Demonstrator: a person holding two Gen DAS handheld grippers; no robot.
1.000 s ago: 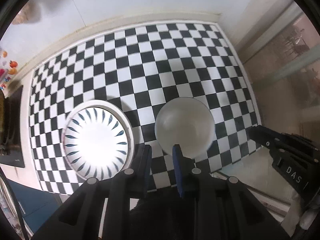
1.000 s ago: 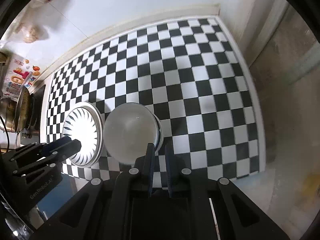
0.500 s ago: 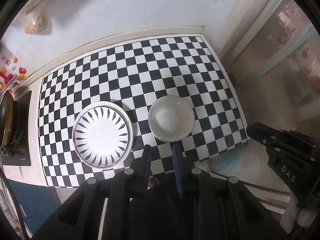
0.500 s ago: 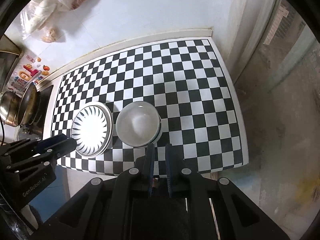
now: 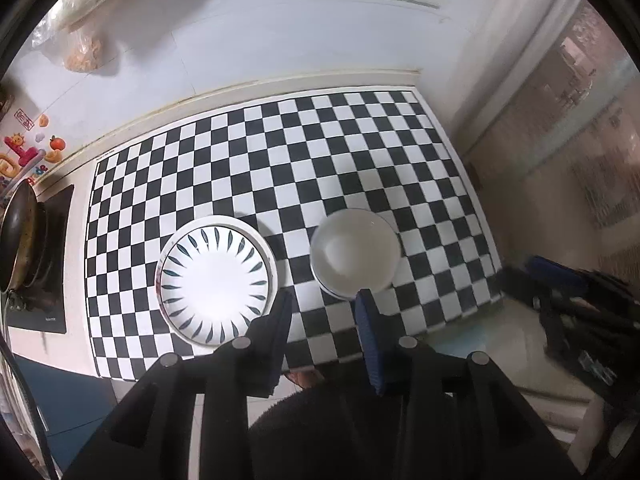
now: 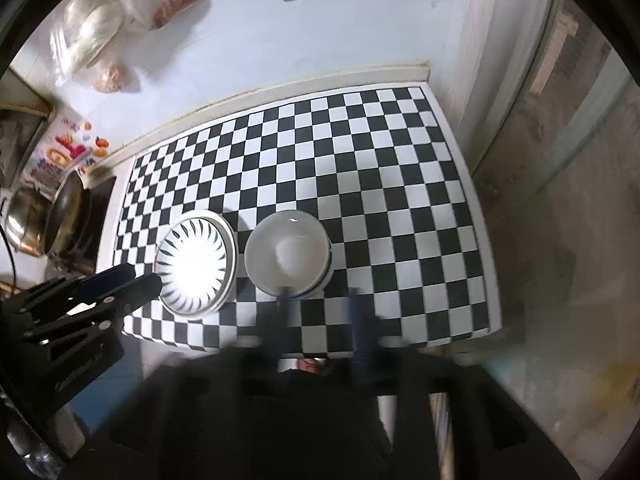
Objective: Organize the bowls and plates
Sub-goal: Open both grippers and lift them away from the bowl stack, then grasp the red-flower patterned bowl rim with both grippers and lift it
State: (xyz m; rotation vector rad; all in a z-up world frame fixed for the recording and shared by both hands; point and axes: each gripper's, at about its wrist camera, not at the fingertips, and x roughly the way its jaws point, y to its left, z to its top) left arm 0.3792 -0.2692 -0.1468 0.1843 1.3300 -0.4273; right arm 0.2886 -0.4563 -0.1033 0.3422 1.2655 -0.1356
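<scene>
The left gripper [image 5: 322, 312] hangs released and empty above the near edge of the checkered worktop [image 5: 360, 152], its fingers spread. The right gripper [image 6: 318, 300] is blurred, but its fingers show a clear gap with nothing between them. Below them the leaf-patterned plate [image 5: 216, 280] sits on another plate, and just beside it the white bowl [image 5: 355, 256] appears nested in a second bowl. Both stacks look finished; nothing else seems left to sort.
</scene>
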